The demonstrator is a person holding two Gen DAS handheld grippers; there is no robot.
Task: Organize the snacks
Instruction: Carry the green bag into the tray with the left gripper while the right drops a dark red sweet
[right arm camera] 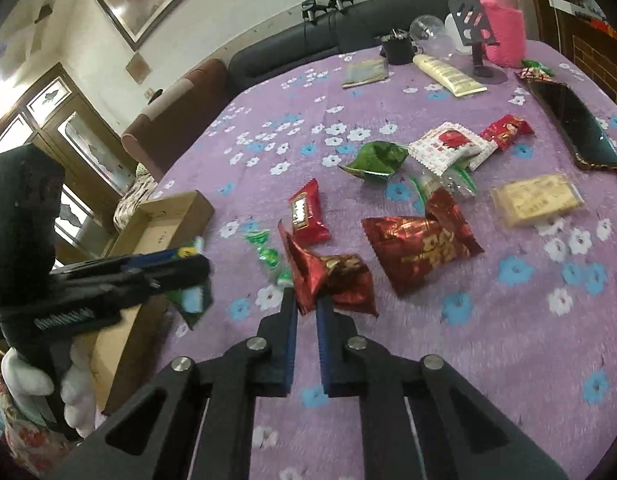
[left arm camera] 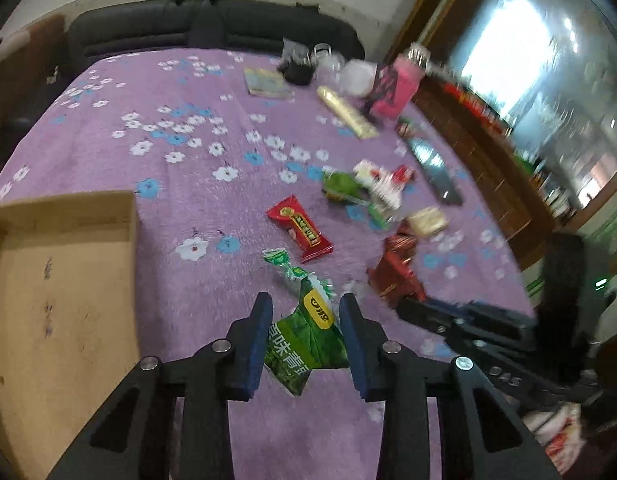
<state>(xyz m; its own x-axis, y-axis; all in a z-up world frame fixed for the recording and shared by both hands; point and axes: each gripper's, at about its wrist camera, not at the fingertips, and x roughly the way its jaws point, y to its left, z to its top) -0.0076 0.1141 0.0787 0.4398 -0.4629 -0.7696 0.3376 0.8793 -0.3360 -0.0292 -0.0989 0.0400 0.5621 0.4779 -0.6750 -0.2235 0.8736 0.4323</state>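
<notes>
My left gripper (left arm camera: 306, 312) is shut on a green snack packet (left arm camera: 304, 340) and holds it above the purple flowered cloth (left arm camera: 180, 168), just right of the cardboard box (left arm camera: 64, 280). My right gripper (right arm camera: 306, 300) is shut on a dark red foil snack bag (right arm camera: 332, 276). The left gripper (right arm camera: 160, 270) with its green packet also shows in the right wrist view beside the box (right arm camera: 164, 216). Loose snacks lie on the cloth: a red bar (left arm camera: 300, 228), a green candy (left arm camera: 284, 264), a second red foil bag (right arm camera: 420, 240), a green leaf-shaped packet (right arm camera: 376, 158), a white packet (right arm camera: 444, 148).
A pale biscuit pack (right arm camera: 536, 198), a dark phone-like slab (right arm camera: 576, 128), a cream tube (right arm camera: 448, 72), a pink bottle (right arm camera: 502, 20), a black stand (right arm camera: 474, 24) and a small book (right arm camera: 366, 72) lie at the far side. A dark sofa (right arm camera: 292, 48) stands behind the table.
</notes>
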